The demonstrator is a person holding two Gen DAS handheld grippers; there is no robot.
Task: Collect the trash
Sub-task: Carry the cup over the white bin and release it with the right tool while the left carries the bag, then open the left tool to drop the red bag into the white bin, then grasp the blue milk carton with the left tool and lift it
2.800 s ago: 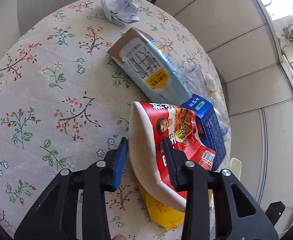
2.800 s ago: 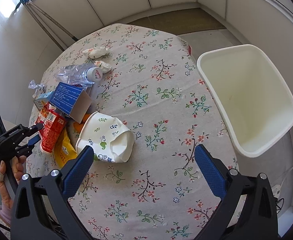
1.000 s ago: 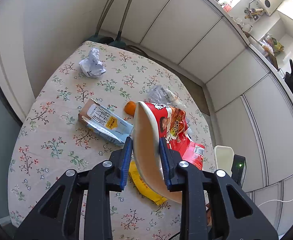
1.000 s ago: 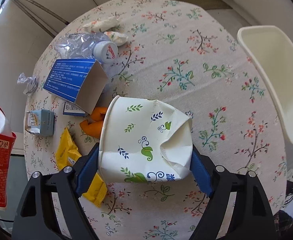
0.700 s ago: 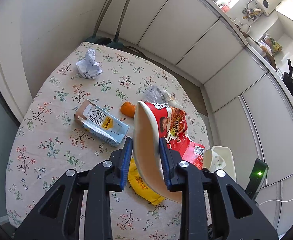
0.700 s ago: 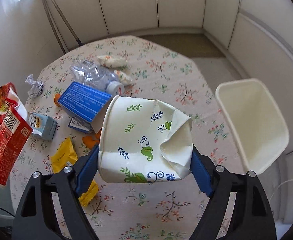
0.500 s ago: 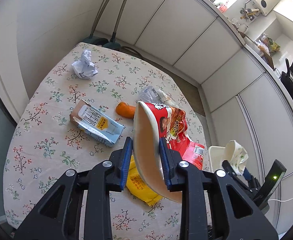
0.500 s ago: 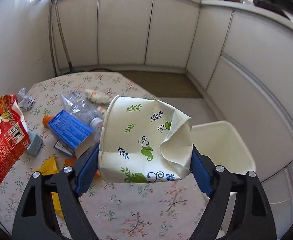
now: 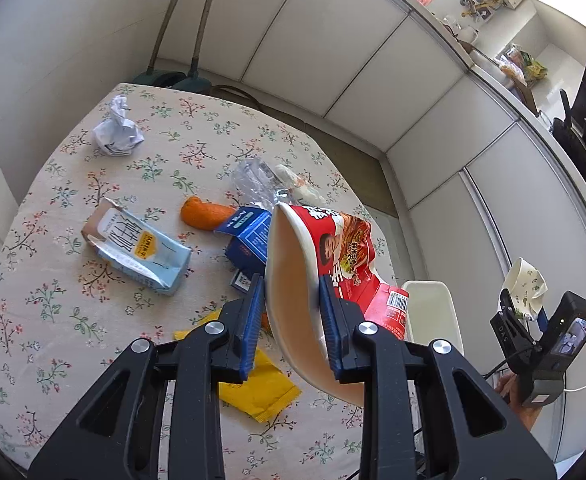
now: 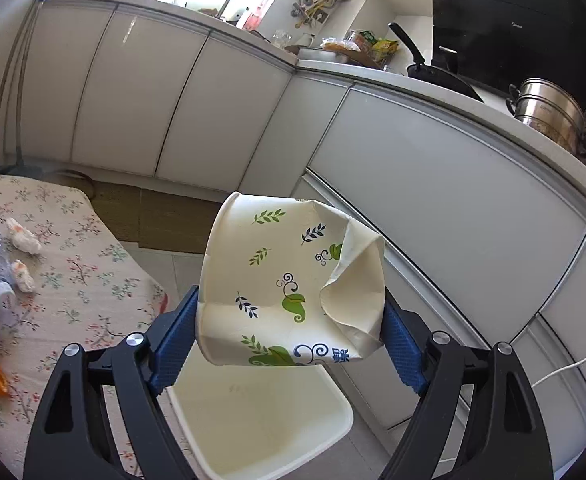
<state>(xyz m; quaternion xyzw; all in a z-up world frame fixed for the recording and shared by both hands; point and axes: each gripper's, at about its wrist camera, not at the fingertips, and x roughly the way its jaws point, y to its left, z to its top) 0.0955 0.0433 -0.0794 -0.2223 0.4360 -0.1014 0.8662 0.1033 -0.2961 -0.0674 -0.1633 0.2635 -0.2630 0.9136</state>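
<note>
Worktop (image 9: 53,208) is seen at left in the left wrist view, with trash left on it: crumpled paper (image 9: 116,131) at the far left, milk carton (image 9: 139,252) nearer, orange peel (image 9: 207,213), blue box (image 9: 249,236) and yellow wrapper (image 9: 259,384) at the near edge.

Left gripper (image 9: 291,316) is clenched on the red noodle bowl (image 9: 321,264); the rim wall is pinched between the fingers (image 9: 253,312), with the bowl's mouth turned left and its long axis running up and away from the fingers. It is held in the air over the worktop's right edge.

White bin (image 10: 261,412) stands on the floor just right of the worktop. Right gripper (image 10: 289,328) is grasping the crushed paper cup (image 10: 289,280) across its width, mouth to the left, dented base to the right. The cup is held directly above the bin opening, which lies below and just beyond the fingers.

Judgement: the right hand is the nearer one to the bin; release is likely all that is needed for the cup. The noodle bowl must be carried further right before it clears the bin rim.
</note>
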